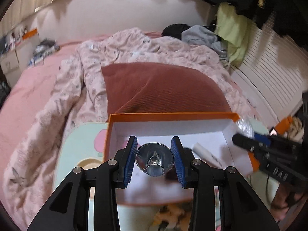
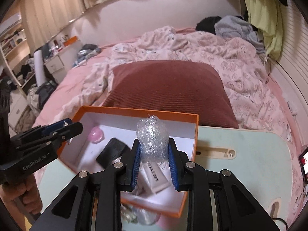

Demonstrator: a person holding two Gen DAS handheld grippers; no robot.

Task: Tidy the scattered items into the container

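Observation:
An orange box point(image 1: 173, 115) with a white inside stands on a pale green lap table point(image 1: 80, 144). My left gripper point(image 1: 154, 144) is shut on a shiny chrome funnel-shaped piece point(image 1: 155, 159), held above the box floor. My right gripper point(image 2: 153, 141) is shut on a crumpled ball of clear plastic wrap point(image 2: 153, 140) over the orange box point(image 2: 134, 111). Inside lie a pink item point(image 2: 96, 134), a black item point(image 2: 112, 151) and a white tube point(image 2: 156, 179). From the left wrist, the white tube point(image 1: 207, 154) shows beside the right gripper point(image 1: 236, 139). The left gripper point(image 2: 67, 125) enters at left.
The pale green table point(image 2: 240, 154) rests on a bed against a red-brown pillow point(image 2: 167, 88). A rumpled pink duvet point(image 2: 240, 61) and a clothes pile point(image 2: 231, 27) lie behind. Shelves and a desk point(image 2: 53, 61) stand at left. A person's hand point(image 2: 19, 192) holds the left gripper.

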